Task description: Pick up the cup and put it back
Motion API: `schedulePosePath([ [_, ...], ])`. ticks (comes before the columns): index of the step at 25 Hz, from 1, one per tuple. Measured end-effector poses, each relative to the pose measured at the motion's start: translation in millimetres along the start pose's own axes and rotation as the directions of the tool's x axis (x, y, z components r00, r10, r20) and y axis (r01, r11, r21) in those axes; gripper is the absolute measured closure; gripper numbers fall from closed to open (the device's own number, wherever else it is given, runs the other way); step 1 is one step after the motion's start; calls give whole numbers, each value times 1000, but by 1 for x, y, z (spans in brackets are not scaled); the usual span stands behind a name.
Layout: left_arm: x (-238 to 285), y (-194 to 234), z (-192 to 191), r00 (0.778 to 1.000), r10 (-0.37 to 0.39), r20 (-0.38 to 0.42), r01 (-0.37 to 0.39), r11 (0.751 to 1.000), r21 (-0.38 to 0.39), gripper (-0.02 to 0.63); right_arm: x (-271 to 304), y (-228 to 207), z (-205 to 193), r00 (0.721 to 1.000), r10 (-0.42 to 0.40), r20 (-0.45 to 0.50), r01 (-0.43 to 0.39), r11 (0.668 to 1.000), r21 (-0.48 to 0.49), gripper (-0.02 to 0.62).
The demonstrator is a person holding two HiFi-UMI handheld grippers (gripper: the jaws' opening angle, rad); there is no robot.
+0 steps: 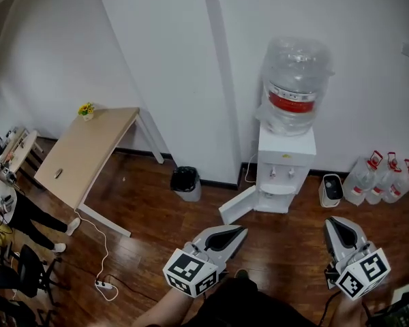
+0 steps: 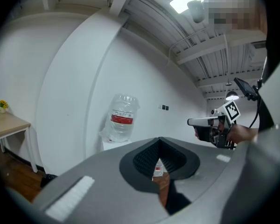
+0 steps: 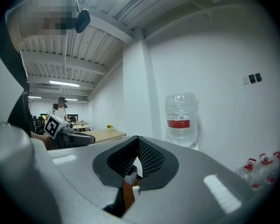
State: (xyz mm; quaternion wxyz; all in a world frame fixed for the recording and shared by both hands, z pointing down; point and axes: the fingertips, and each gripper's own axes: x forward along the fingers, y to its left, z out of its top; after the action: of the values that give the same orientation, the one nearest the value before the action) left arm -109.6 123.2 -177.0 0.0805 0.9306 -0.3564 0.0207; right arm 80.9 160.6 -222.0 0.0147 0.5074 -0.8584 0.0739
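No cup shows in any view. A white water dispenser [image 1: 285, 162] stands against the wall with a clear bottle [image 1: 294, 80] on top and its lower door [image 1: 237, 206] swung open. My left gripper [image 1: 241, 231] hovers over the wooden floor in front of that door, jaws together and holding nothing. My right gripper [image 1: 332, 221] hangs to the dispenser's right, also shut and empty. In the left gripper view, the jaws [image 2: 159, 141] point toward the bottle [image 2: 121, 118], with the right gripper [image 2: 210, 122] beside it. The right gripper view shows the bottle [image 3: 180, 120] beyond its shut jaws [image 3: 137, 141].
A black bin [image 1: 186, 181] sits left of the dispenser. A wooden table [image 1: 82, 155] stands further left, with a power strip [image 1: 103, 286] on the floor near it. Several water jugs [image 1: 385, 179] and a small white unit [image 1: 331, 189] line the right wall. A person's legs [image 1: 34, 216] show at far left.
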Motion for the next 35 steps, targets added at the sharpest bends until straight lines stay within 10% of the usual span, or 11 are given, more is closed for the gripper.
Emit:
schedulePosePath([
  [20, 71, 81, -5, 993, -118, -24, 117, 993, -29, 604, 112, -39, -1, 998, -32, -58, 33, 999, 14, 594],
  [35, 140, 81, 23, 999, -32, -13, 32, 999, 21, 604, 129, -114, 18, 999, 26, -31, -25, 999, 37, 594],
])
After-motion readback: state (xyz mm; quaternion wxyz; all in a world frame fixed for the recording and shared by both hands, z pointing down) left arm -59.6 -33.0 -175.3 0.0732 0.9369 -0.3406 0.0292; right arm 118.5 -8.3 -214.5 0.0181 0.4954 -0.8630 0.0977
